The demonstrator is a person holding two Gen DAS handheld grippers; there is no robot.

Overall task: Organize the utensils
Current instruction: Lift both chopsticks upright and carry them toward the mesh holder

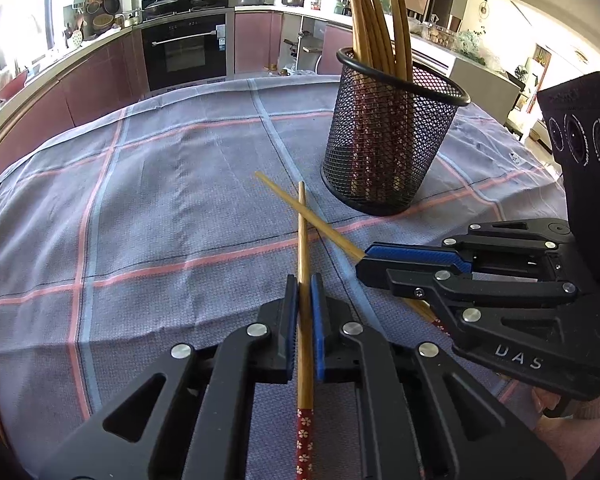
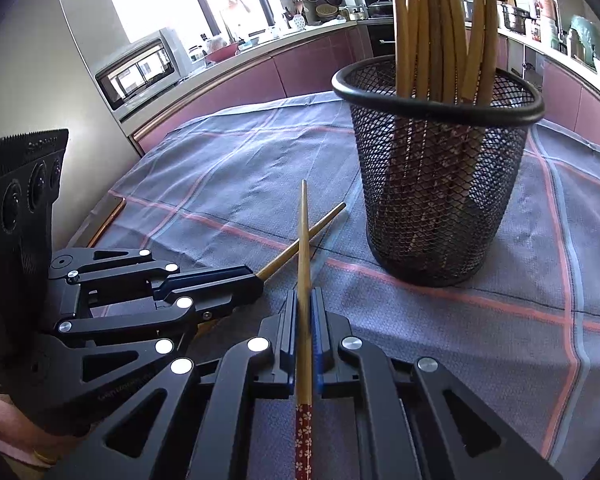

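My left gripper point(image 1: 304, 288) is shut on a bamboo chopstick point(image 1: 303, 240) with a red flowered handle. My right gripper point(image 2: 305, 304) is shut on a second chopstick point(image 2: 304, 232) of the same kind. The two chopsticks cross each other just above the tablecloth, tips pointing away. The right gripper shows in the left wrist view point(image 1: 370, 260) and the left gripper in the right wrist view point(image 2: 256, 280). A black mesh holder point(image 1: 388, 140) with several chopsticks upright in it stands just beyond; it also shows in the right wrist view point(image 2: 440, 184).
The table carries a grey-blue checked cloth point(image 1: 160, 200) with pink lines. A kitchen counter, oven point(image 1: 188, 48) and cabinets run along the far side. A microwave point(image 2: 140, 72) stands on the counter at the left.
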